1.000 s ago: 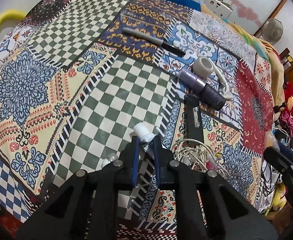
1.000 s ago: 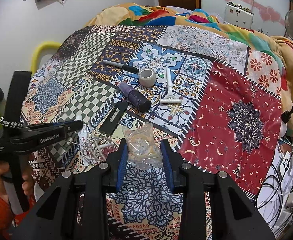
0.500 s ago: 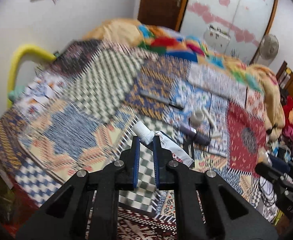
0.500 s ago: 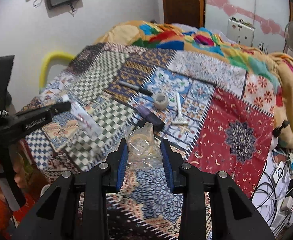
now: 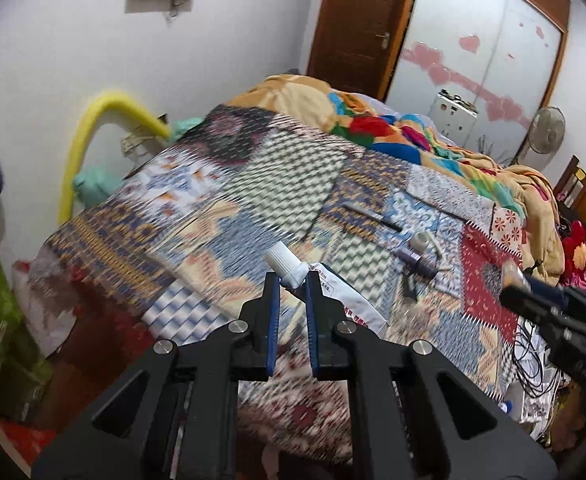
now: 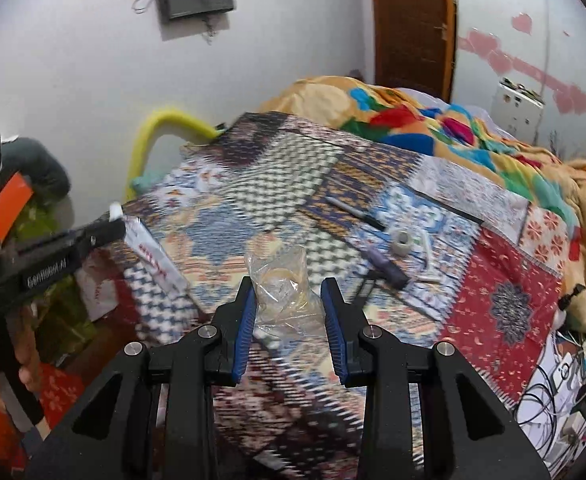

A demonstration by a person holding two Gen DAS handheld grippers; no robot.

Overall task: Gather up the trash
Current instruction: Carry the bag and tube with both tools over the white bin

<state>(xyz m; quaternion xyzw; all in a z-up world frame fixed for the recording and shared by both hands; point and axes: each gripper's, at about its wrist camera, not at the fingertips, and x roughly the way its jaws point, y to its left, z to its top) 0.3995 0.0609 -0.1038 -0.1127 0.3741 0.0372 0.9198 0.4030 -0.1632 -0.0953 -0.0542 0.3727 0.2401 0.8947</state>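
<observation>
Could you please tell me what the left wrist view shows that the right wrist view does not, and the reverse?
Only the left wrist view shows the standing fan and the left gripper from behind, shut on the white tube near its cap. Only the right wrist view shows the hand on the left gripper's handle and the clear plastic wrapper between the right gripper's pads. Both show the patchwork bedspread, pen, tape roll and yellow tube.
</observation>
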